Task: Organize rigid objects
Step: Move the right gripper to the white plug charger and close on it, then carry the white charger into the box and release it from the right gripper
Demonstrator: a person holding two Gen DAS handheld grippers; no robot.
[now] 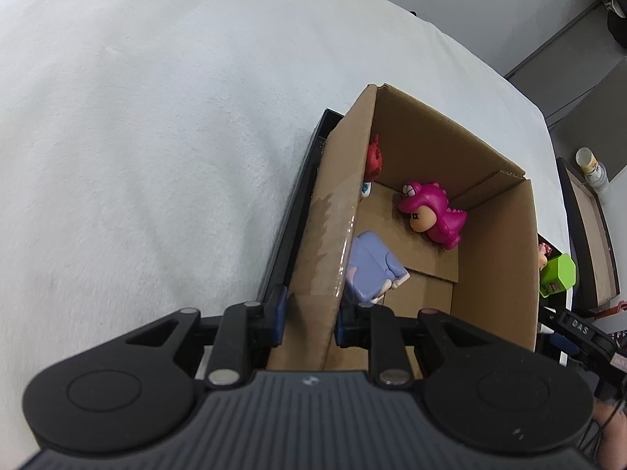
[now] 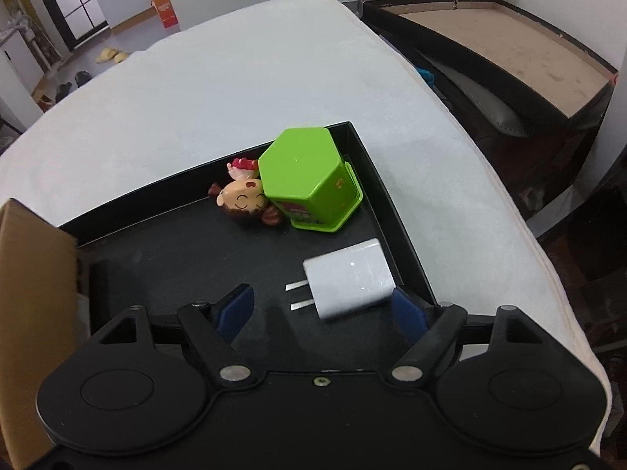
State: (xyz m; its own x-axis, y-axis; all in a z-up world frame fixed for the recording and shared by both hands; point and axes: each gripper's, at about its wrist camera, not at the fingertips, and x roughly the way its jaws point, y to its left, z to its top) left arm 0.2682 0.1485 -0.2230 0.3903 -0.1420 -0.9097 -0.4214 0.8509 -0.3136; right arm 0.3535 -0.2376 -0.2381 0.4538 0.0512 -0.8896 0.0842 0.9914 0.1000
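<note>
Sorting is continuing: left gripper (image 1: pixel 309 323) is pinching the box (image 1: pixel 490 164) wall, while right gripper (image 2: pixel 323 311), jaws wide, is straddling the charger (image 2: pixel 350 278); next, closing on it.

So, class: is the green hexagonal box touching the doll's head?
Touching. The right wrist view shows the green hexagonal box resting against the doll's head, no gap.

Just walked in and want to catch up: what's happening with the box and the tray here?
A person is sorting small things with two handheld grippers. The left gripper is shut on the wall of the cardboard box, which holds a pink dinosaur toy and a purple toy. The right gripper is open over the black tray, its jaws either side of a white charger. A green container and a doll lie in the tray's far corner.
</note>
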